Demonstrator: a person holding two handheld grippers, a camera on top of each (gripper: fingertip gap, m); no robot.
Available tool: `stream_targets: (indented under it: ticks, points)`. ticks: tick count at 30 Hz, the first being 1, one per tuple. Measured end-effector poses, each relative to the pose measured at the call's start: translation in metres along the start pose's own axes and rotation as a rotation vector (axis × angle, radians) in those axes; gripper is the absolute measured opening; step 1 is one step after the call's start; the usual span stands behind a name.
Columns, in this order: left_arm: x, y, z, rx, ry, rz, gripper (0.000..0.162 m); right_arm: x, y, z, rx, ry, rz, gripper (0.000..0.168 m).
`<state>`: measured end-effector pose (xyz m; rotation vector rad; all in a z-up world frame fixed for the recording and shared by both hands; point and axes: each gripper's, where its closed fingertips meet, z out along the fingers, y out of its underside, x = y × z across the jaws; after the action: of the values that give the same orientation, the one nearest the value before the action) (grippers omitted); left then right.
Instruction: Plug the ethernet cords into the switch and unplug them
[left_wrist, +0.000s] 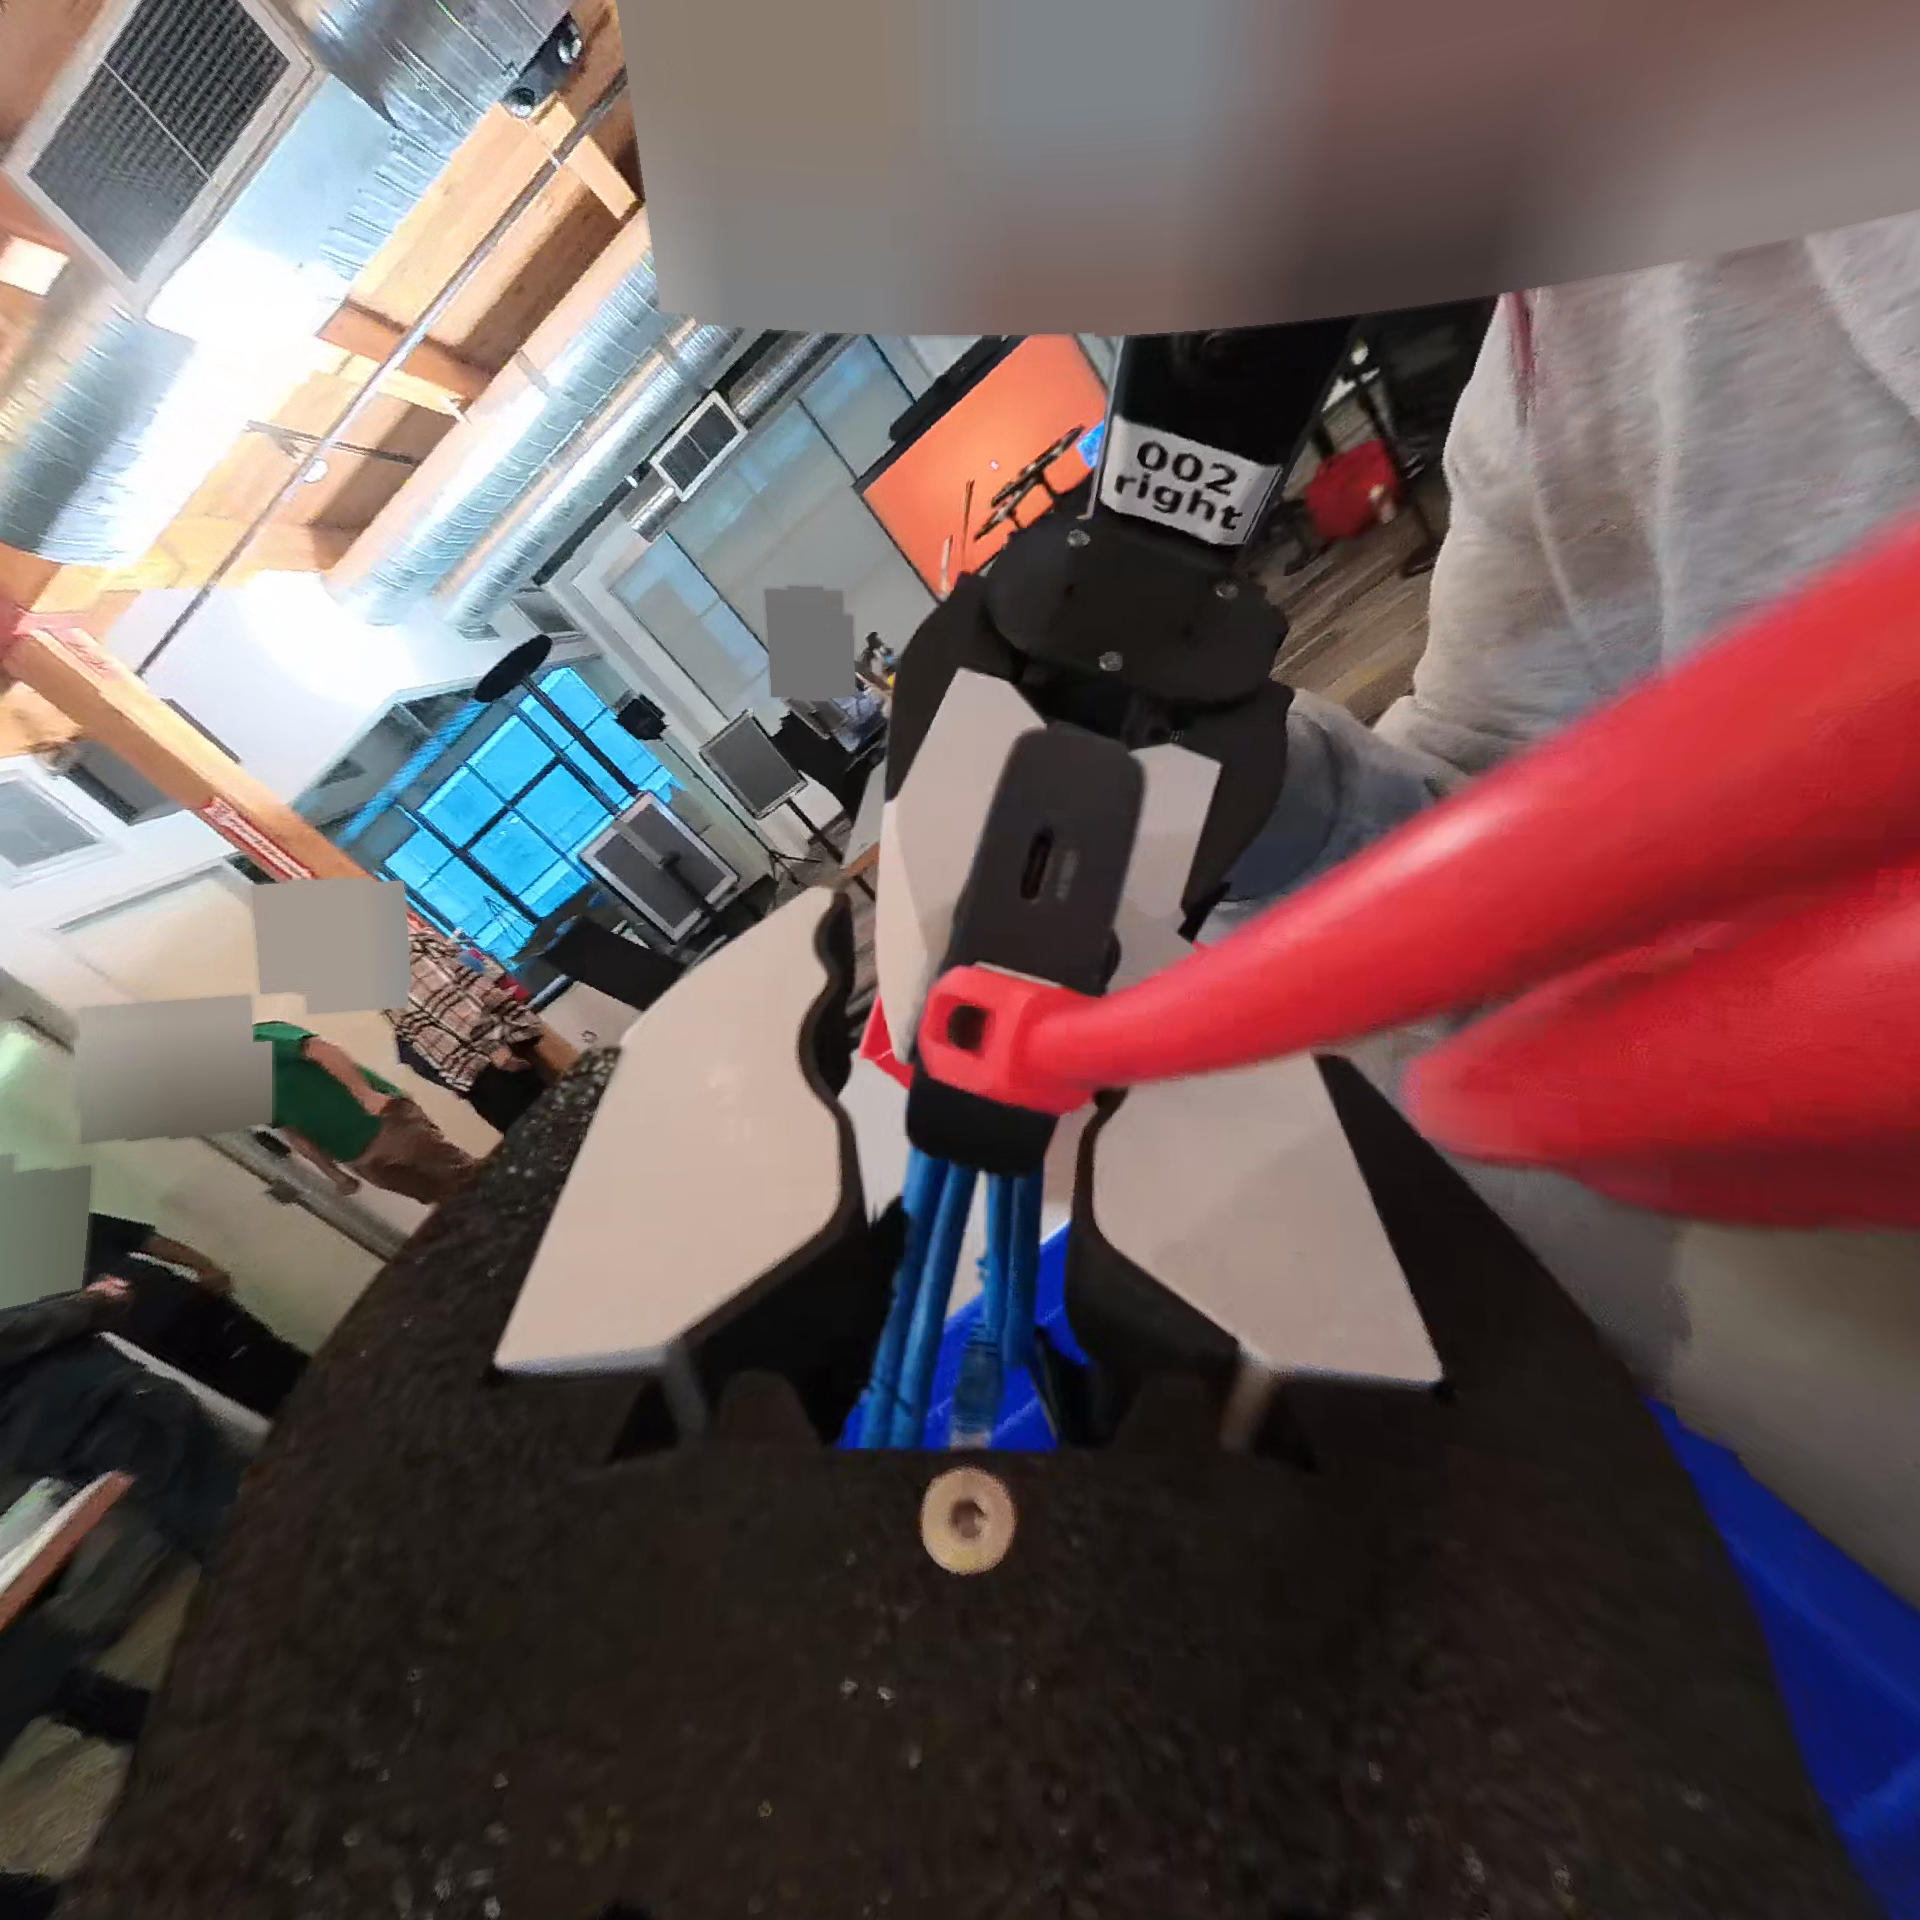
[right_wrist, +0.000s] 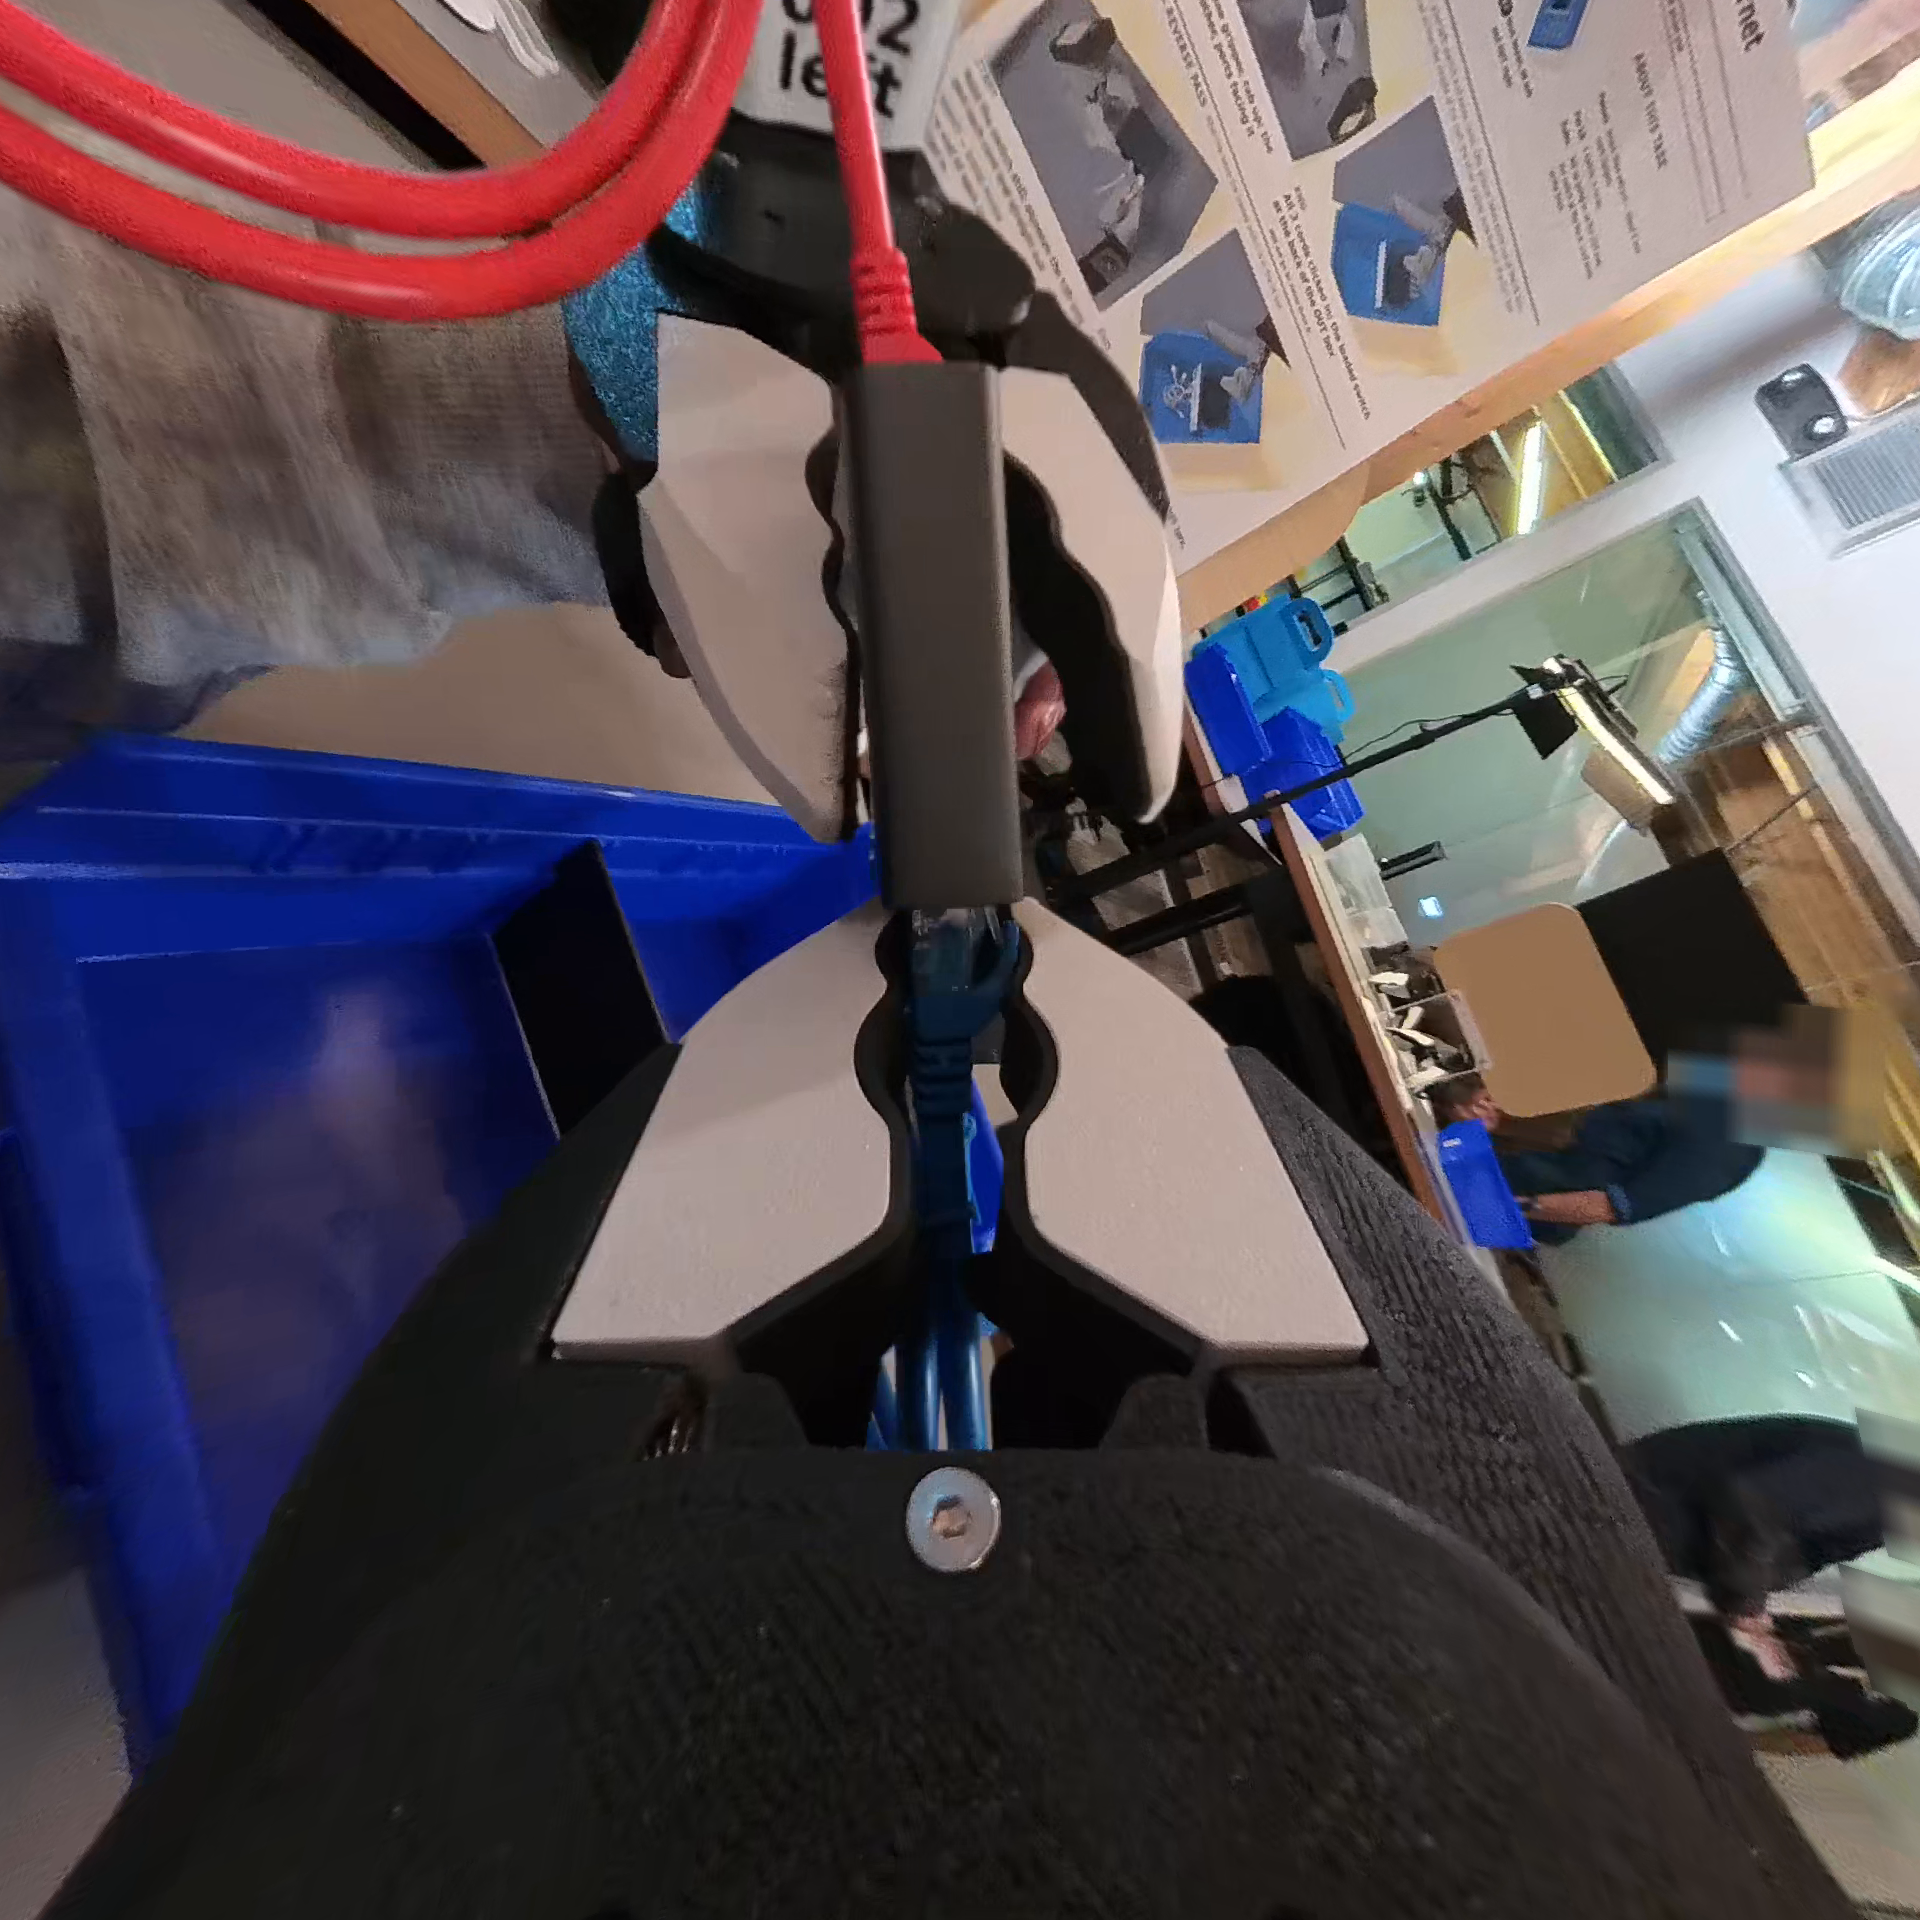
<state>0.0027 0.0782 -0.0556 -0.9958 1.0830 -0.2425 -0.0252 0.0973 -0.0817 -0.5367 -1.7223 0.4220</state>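
Counted, by kind

Two grippers (left_wrist: 966, 1049) (right_wrist: 951, 935); one black box (right_wrist: 935, 623) at 12 o'clock; one red cable (left_wrist: 1351, 935) off to 2 o'clock; several blue cables (left_wrist: 935, 1299), count unclear; one blue bin (right_wrist: 260, 1039) at 9 o'clock.

red cable (left_wrist: 1351, 935); black adapter (right_wrist: 935, 623) (blue bin (right_wrist: 260, 1039))

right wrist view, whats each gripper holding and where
The left gripper clamps the black adapter box across its long sides; the right gripper pinches the blue cable at its boot, next to the box.
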Motion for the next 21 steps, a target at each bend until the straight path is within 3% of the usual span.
stream_targets:
  ticks: [5, 10, 21]
  points:
    - [-0.001, -0.017, 0.000, 0.067, -0.035, 0.061, 0.042, -0.003, -0.003, 0.001, 0.024, -0.030, 0.047, 0.014]
    - [0.010, -0.018, 0.001, 0.040, 0.039, 0.078, 0.022, -0.004, 0.000, 0.004, 0.016, -0.049, 0.061, 0.014]
    - [0.009, -0.020, 0.000, 0.040, 0.025, 0.083, 0.024, -0.003, -0.003, 0.004, 0.030, -0.037, 0.058, 0.014]
